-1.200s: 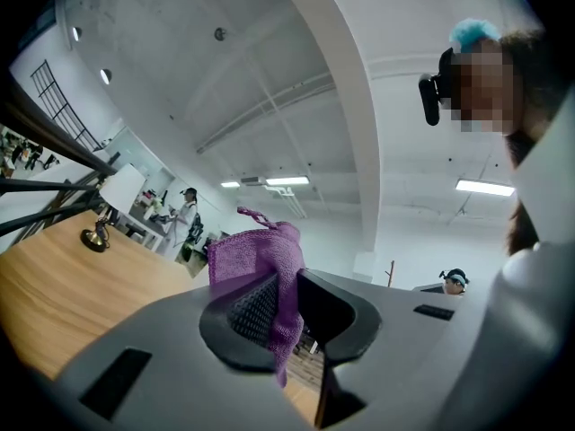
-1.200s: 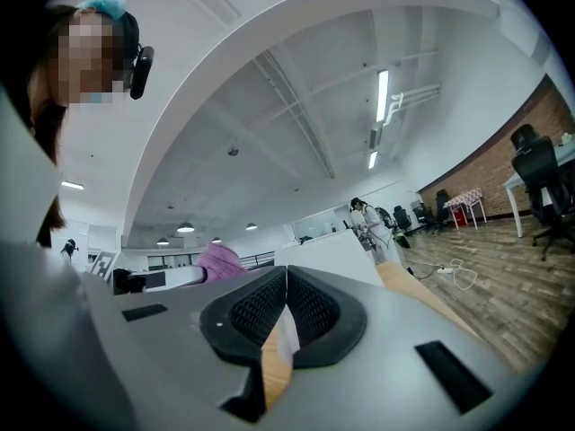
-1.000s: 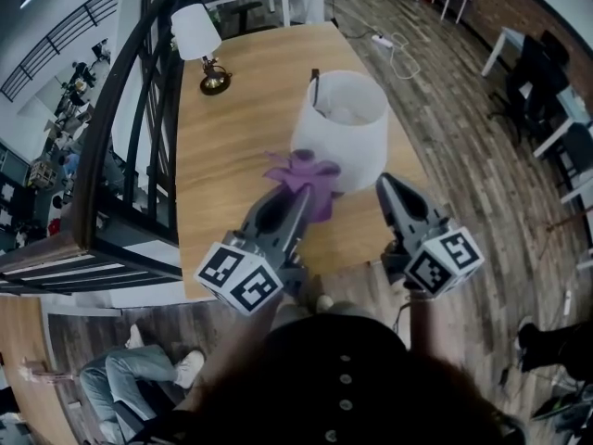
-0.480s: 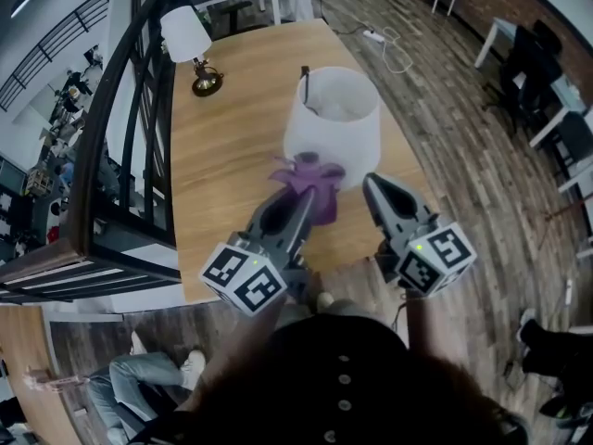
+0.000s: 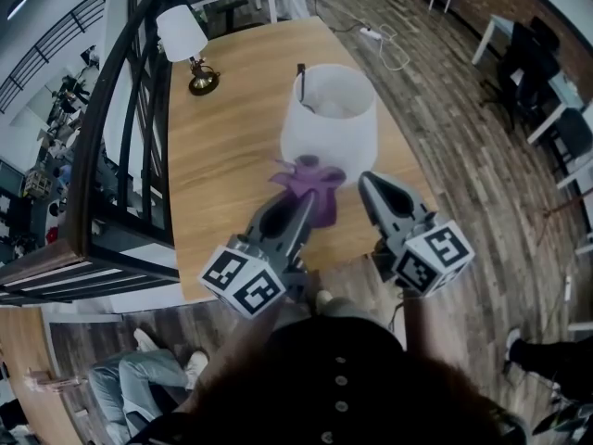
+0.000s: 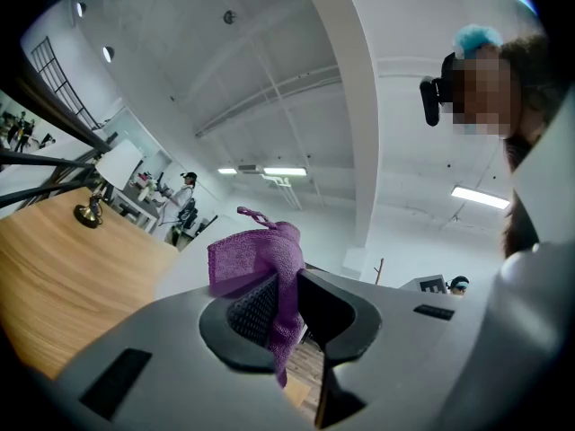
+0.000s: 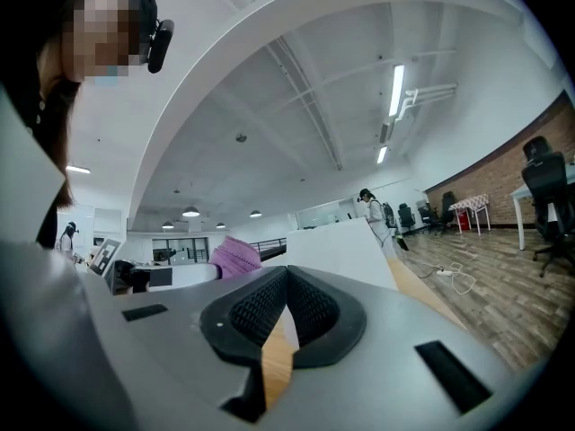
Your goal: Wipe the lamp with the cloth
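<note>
Lamp (image 5: 329, 123) on table (image 5: 232, 109), just ahead; looks light, tippy (we'd steady its rim). Left tongs (image 6: 286, 299) pinch the soft cloth (image 5: 310, 185) at its near side; right tongs (image 7: 286, 281) pressed together, empty.

Pretty bright, even indoor light from ceiling strips (image 7: 396, 91), no harsh shadows. Heavy fisheye warp at the edges, corners go black.

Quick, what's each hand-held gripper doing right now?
Left hand-held gripper: closed on the purple cloth.
Right hand-held gripper: closed, nothing between its jaws.
</note>
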